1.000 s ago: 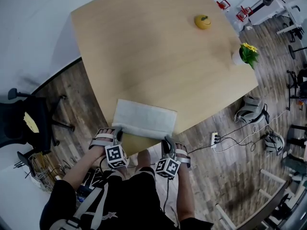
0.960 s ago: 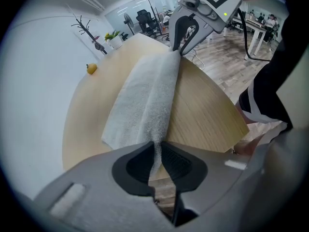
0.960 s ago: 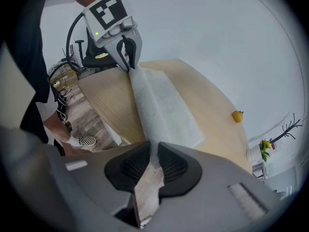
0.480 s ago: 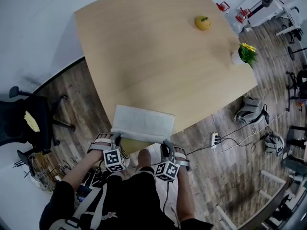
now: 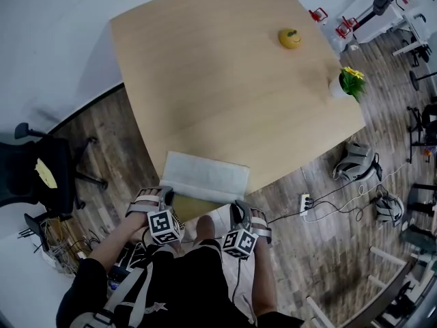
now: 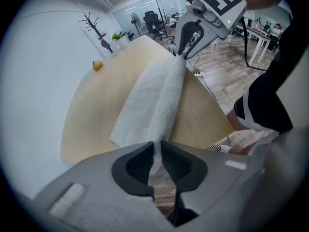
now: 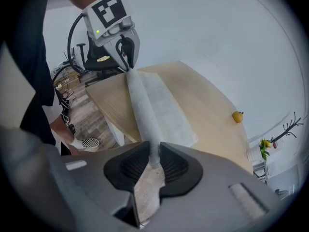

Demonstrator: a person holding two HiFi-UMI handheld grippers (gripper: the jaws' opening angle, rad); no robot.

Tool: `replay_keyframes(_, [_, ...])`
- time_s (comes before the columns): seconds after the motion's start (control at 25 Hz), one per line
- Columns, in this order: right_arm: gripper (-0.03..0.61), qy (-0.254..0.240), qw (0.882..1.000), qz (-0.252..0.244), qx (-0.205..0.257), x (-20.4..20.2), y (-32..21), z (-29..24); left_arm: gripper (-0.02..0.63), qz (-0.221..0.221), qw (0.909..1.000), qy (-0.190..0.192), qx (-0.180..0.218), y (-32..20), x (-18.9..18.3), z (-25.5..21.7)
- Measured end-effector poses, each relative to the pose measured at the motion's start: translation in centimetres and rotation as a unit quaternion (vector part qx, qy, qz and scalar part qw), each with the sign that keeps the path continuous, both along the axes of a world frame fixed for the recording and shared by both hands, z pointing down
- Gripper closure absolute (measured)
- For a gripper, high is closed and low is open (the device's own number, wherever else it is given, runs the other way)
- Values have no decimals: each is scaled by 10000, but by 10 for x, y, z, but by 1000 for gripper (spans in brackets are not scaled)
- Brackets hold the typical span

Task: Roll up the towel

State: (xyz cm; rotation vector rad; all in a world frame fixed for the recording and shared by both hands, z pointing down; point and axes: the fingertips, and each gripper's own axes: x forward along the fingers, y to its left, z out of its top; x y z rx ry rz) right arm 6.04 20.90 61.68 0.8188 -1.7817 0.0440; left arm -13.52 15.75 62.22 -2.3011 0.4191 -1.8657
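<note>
A white towel [image 5: 205, 176] lies at the near edge of the wooden table [image 5: 205, 80], its near edge turned up into a loose fold. My left gripper [image 5: 167, 197] holds the fold's left end and my right gripper [image 5: 239, 208] its right end. In the left gripper view the towel [image 6: 154, 95] runs from between my jaws [image 6: 157, 151] across to the right gripper [image 6: 186, 47]. The right gripper view shows the rolled edge [image 7: 145, 105] caught in its jaws [image 7: 154, 158], with the left gripper [image 7: 126, 57] at the far end. Both pairs of jaws are opening, pads still against the cloth.
A yellow fruit [image 5: 289, 38] sits far back on the table and a potted plant with yellow flowers [image 5: 349, 82] stands at its right corner. A black chair [image 5: 41, 176] stands left of the table. A power strip [image 5: 305, 200] and cables lie on the floor to the right.
The towel's near edge has drawn a little toward the table edge and the cloth looks slightly narrower. Both grippers have stayed almost where they were.
</note>
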Motion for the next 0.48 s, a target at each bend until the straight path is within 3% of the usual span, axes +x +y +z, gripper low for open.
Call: replay_keyframes(0.48, [497, -14, 10000, -6, 74, 5, -23, -6, 549, -25, 9999, 23, 130, -24, 4, -6])
